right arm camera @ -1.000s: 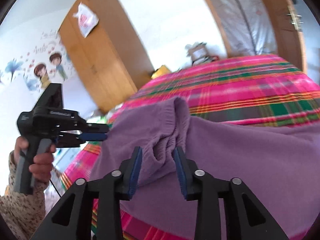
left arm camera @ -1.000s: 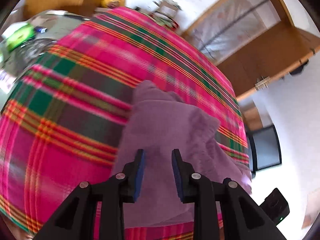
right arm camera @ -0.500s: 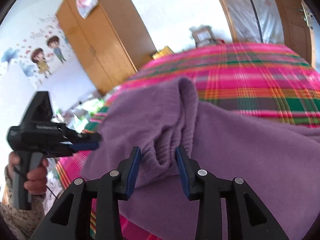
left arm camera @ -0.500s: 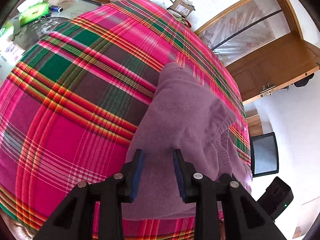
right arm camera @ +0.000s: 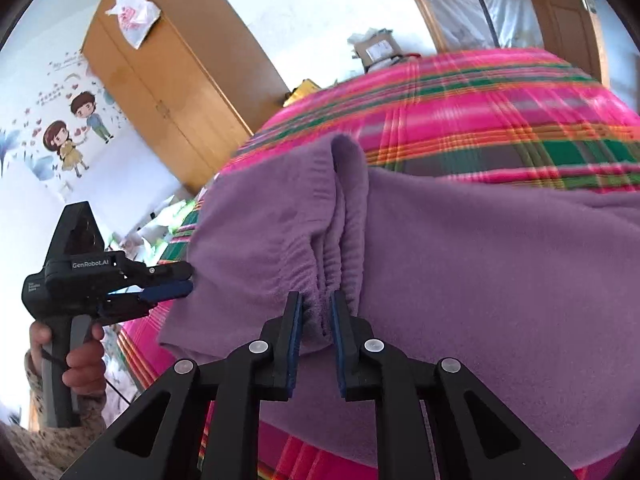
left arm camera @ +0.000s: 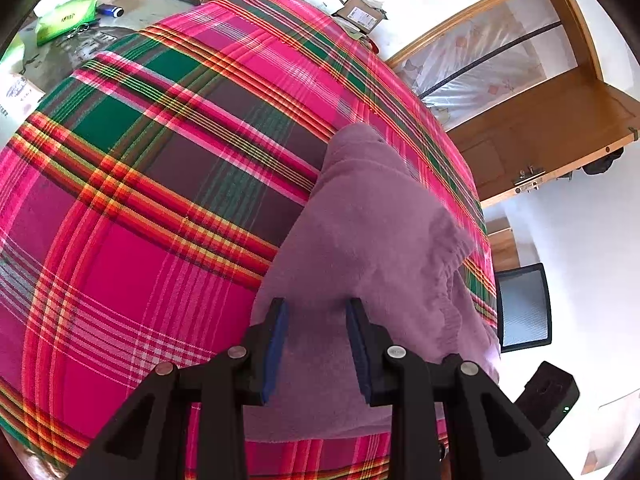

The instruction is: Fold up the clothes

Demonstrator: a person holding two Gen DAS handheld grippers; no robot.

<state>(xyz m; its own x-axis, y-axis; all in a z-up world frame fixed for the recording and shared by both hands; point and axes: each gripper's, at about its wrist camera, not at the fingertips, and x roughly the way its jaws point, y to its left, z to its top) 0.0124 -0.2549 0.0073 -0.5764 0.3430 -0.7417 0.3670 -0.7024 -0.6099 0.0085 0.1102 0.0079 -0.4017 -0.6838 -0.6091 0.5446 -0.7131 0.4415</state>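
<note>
A purple fleece garment (left arm camera: 360, 248) lies rumpled on the pink and green plaid bed cover (left arm camera: 140, 208). In the right wrist view its gathered elastic waistband (right arm camera: 340, 240) runs down into my right gripper (right arm camera: 316, 300). The jaws are closing and a fold of the band fills the gap between the pads. My left gripper (left arm camera: 316, 306) hovers open over the garment's near edge, with smooth fabric showing between its fingers. The right wrist view shows the left gripper (right arm camera: 188, 280) from the side, held by a hand (right arm camera: 80, 360), its tips at the garment's left edge.
A wooden wardrobe (right arm camera: 172, 92) stands beyond the bed. A cluttered desk with a green tissue pack (left arm camera: 64, 20) is at the far left, a cardboard box (left arm camera: 360, 16) past the bed's end. A wooden door (left arm camera: 560, 128) and a dark office chair (left arm camera: 524, 308) are on the right.
The right jaws have narrowed onto the bunched waistband fold. The left gripper has sunk a little toward the garment, and its jaws have stayed the same width.
</note>
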